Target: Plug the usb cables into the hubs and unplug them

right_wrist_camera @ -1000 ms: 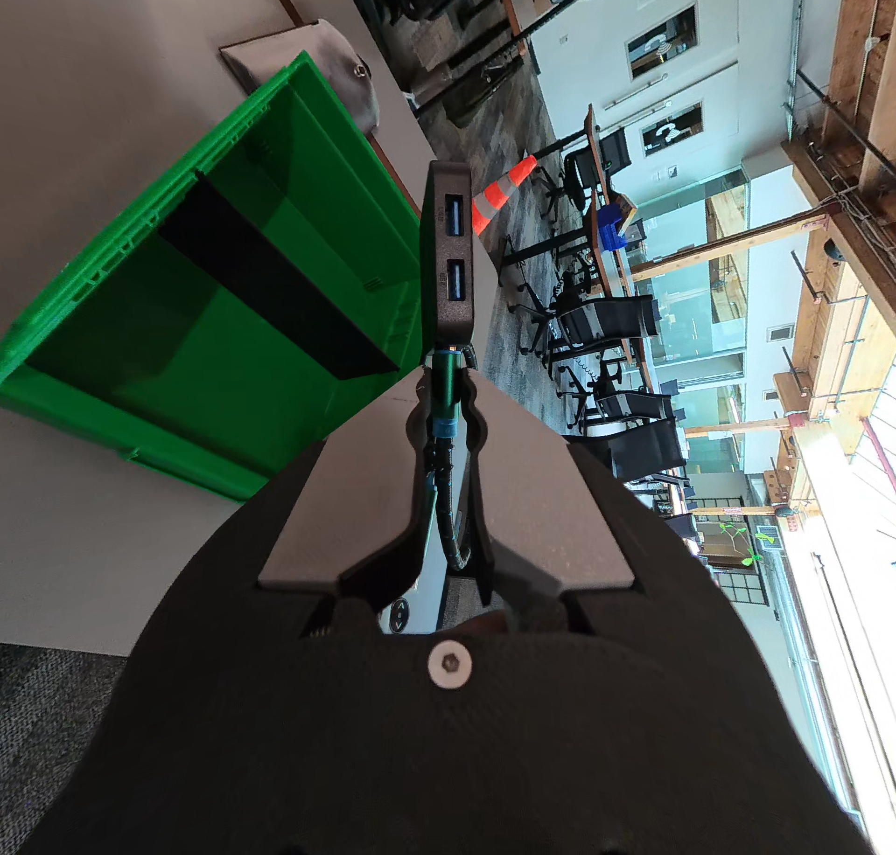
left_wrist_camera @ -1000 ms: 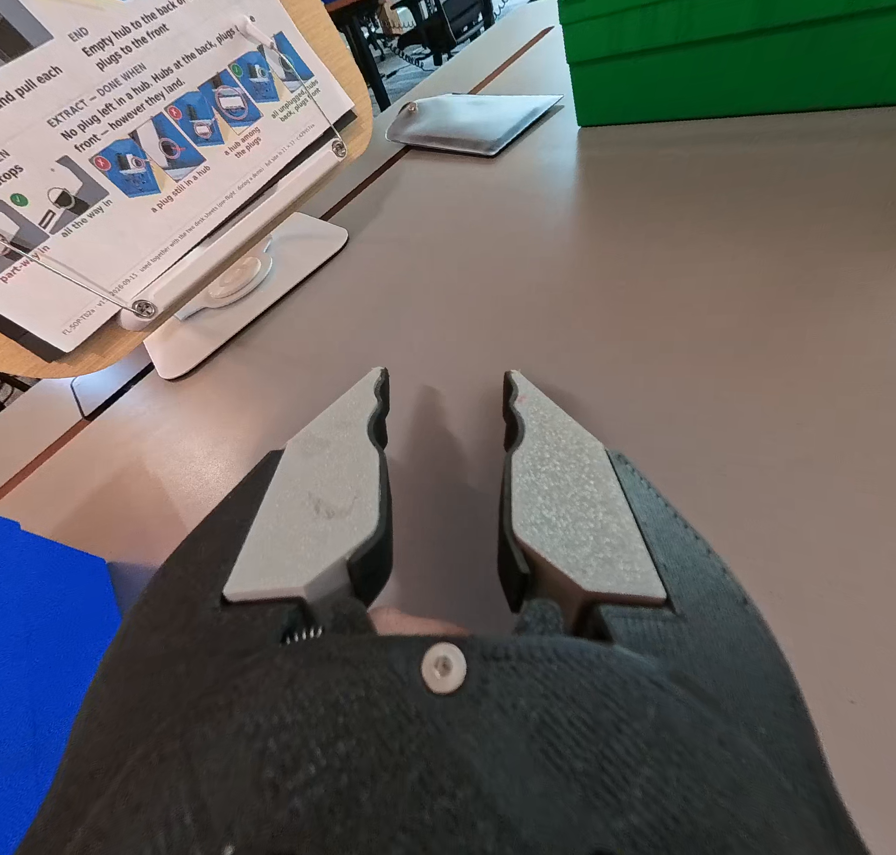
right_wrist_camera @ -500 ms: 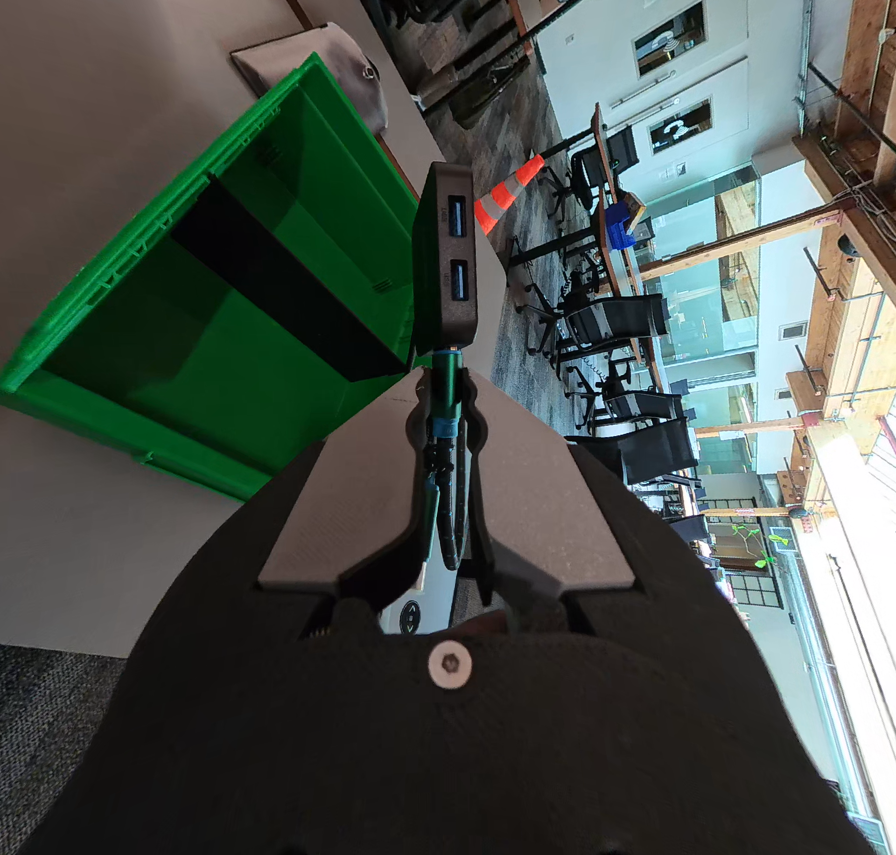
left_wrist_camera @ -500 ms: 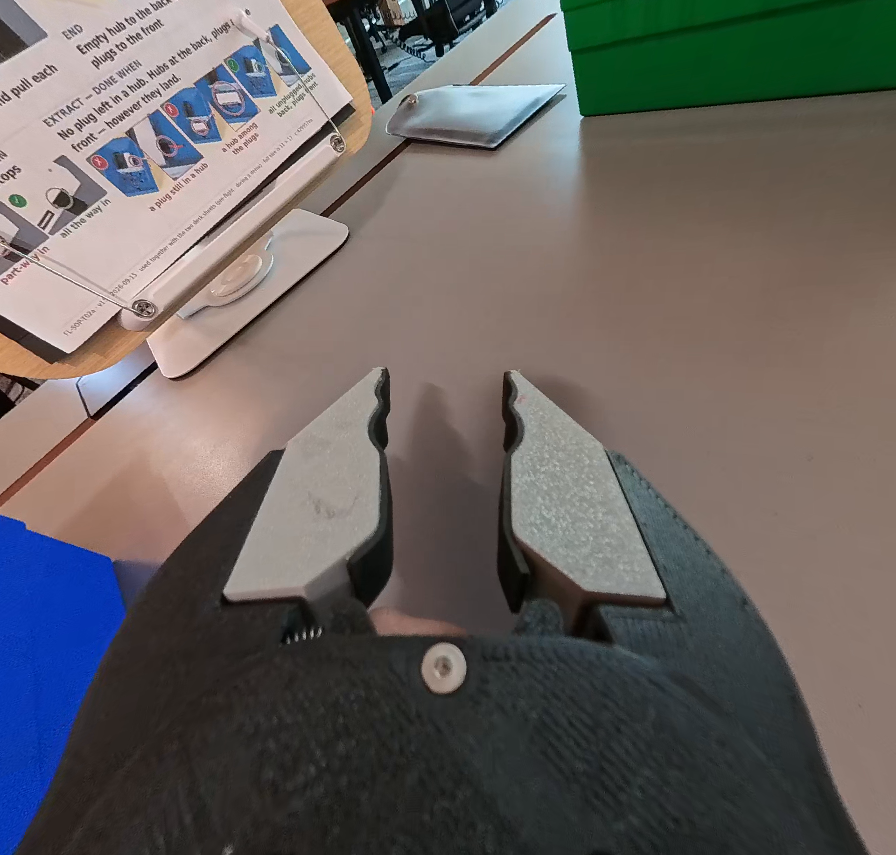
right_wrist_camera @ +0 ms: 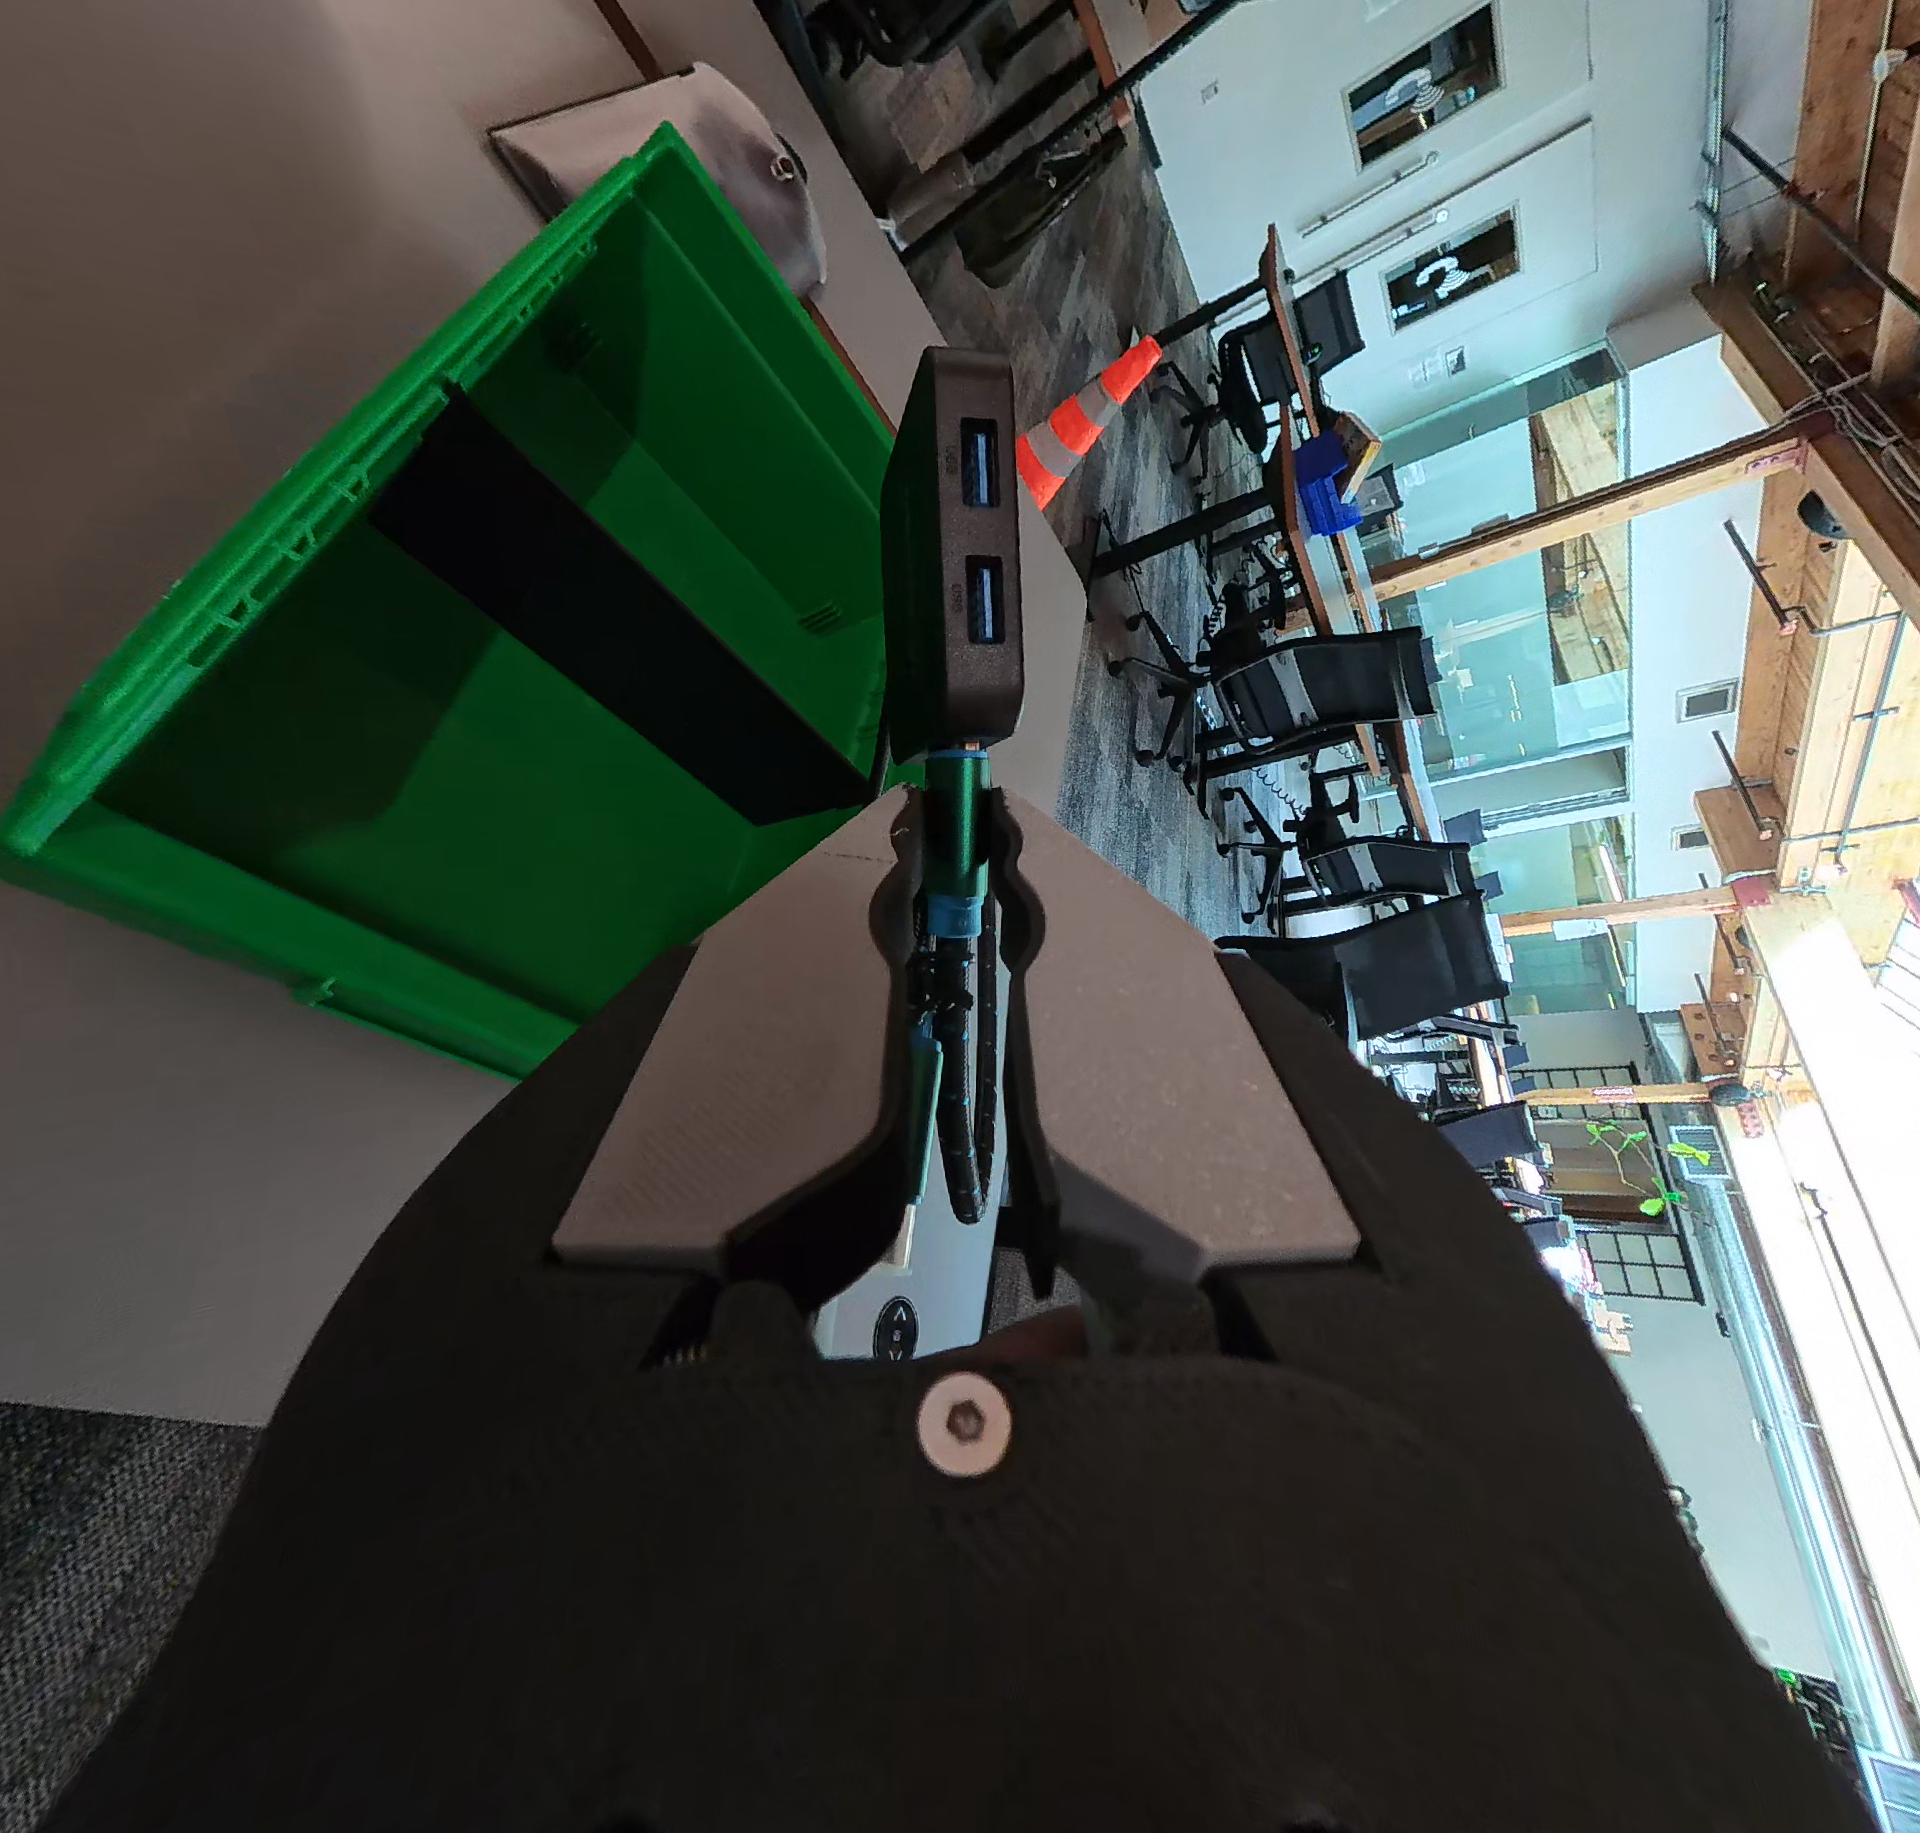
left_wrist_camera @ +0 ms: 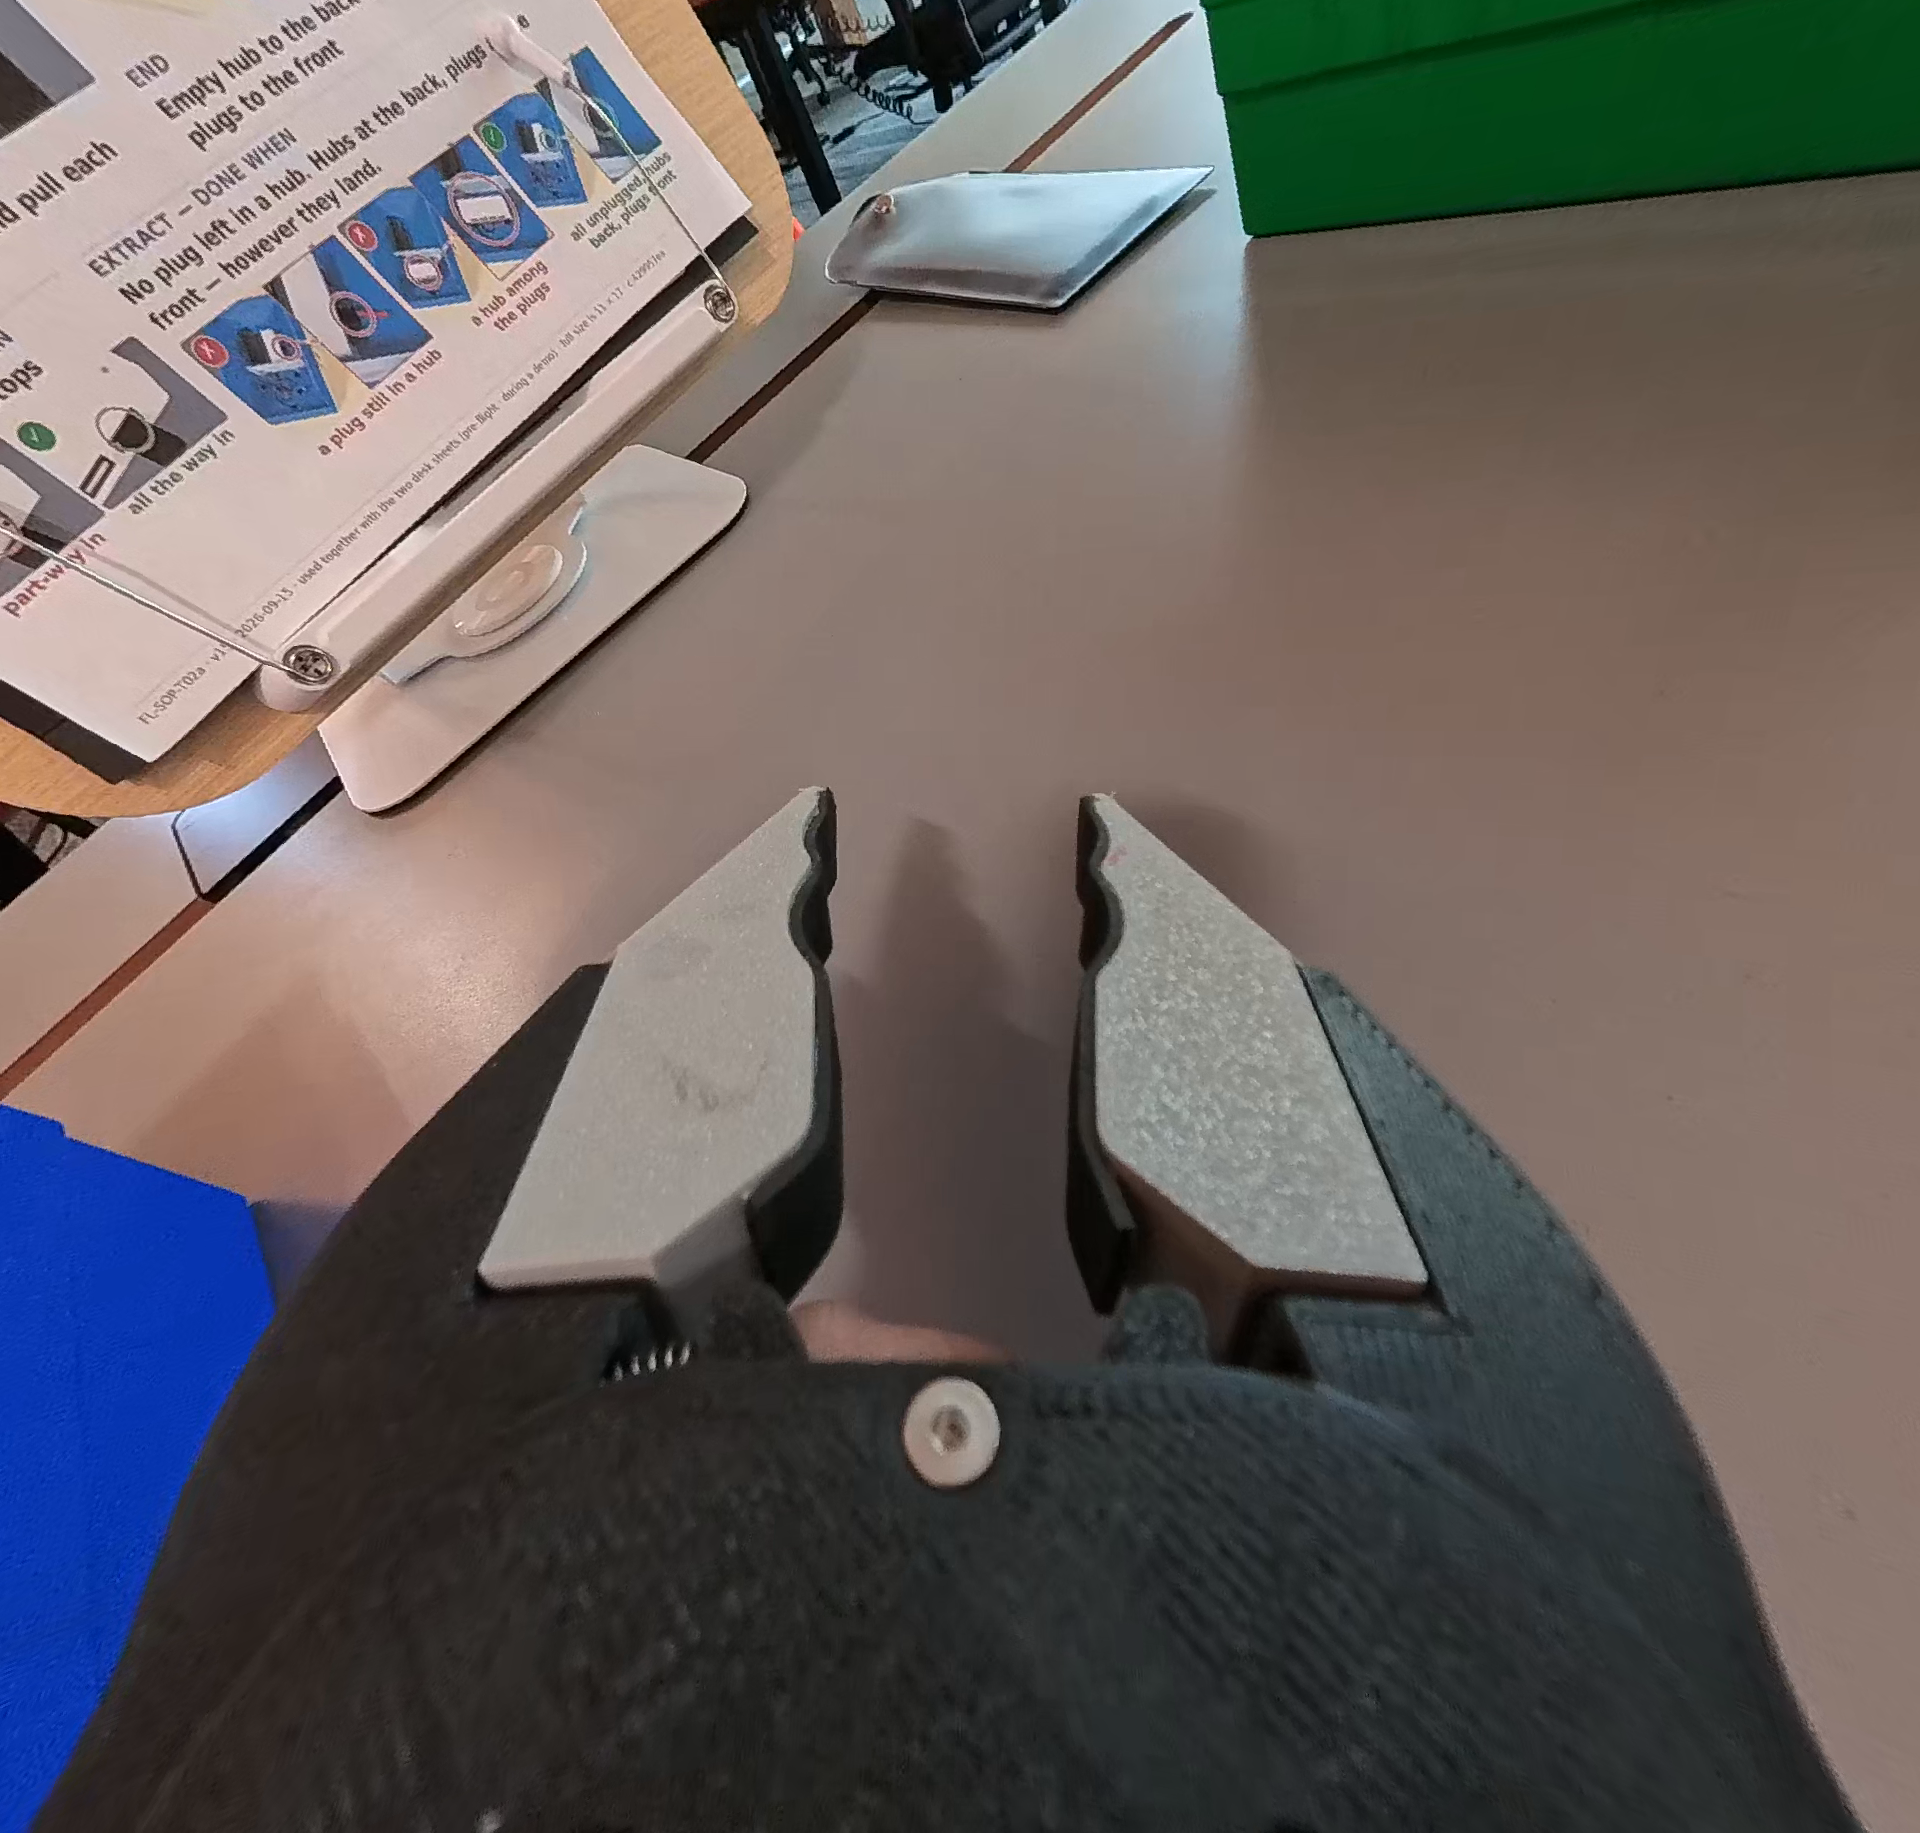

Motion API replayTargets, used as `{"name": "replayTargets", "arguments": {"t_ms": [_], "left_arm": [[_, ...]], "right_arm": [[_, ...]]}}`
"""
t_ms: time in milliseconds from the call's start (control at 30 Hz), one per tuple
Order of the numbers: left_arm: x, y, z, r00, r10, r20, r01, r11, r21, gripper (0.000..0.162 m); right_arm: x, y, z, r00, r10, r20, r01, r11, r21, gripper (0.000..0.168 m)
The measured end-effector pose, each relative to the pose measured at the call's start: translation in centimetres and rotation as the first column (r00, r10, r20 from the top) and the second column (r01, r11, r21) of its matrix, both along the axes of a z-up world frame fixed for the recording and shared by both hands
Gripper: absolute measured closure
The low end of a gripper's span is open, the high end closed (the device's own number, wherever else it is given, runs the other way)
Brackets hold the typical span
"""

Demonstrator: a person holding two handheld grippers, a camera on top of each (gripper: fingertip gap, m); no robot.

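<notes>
Fingers of the left gripper stand apart with nothing between them, low over the bare grey surface. Ahead and to its left a stand with a white base holds a printed sheet against a wooden board. Farther off a flat grey pouch lies near the surface's edge, with a green bin to its right. A blue thing fills the lower left corner of the left wrist view. The right gripper is clamped on a green plug with a blue band, whose braided cable runs back between the fingers. The plug sits in the end of a dark hub, which sticks out past the fingertips in the air, two blue ports facing the camera. Behind the hub is the open bin, with a black strip across its floor; the right wrist view is rolled sideways. The pouch shows beyond the bin, an orange cone on the floor farther back.
</notes>
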State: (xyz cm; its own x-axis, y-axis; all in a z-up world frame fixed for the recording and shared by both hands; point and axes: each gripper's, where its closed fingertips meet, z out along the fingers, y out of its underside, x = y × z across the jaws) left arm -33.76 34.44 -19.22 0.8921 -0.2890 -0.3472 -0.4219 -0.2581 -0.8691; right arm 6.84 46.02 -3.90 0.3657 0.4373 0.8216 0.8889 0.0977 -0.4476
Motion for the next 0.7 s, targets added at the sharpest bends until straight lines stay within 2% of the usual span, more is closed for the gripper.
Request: {"name": "replayTargets", "arguments": {"t_ms": [700], "left_arm": [[0.0, 0.1, -0.2, 1.0, 0.002, -0.01, -0.002, 1.0, -0.012, 0.117]], "right_arm": [[-0.1, 2.2, -0.4, 0.998, -0.031, -0.057, 0.033, 0.999, 0.03, 0.159]]}}
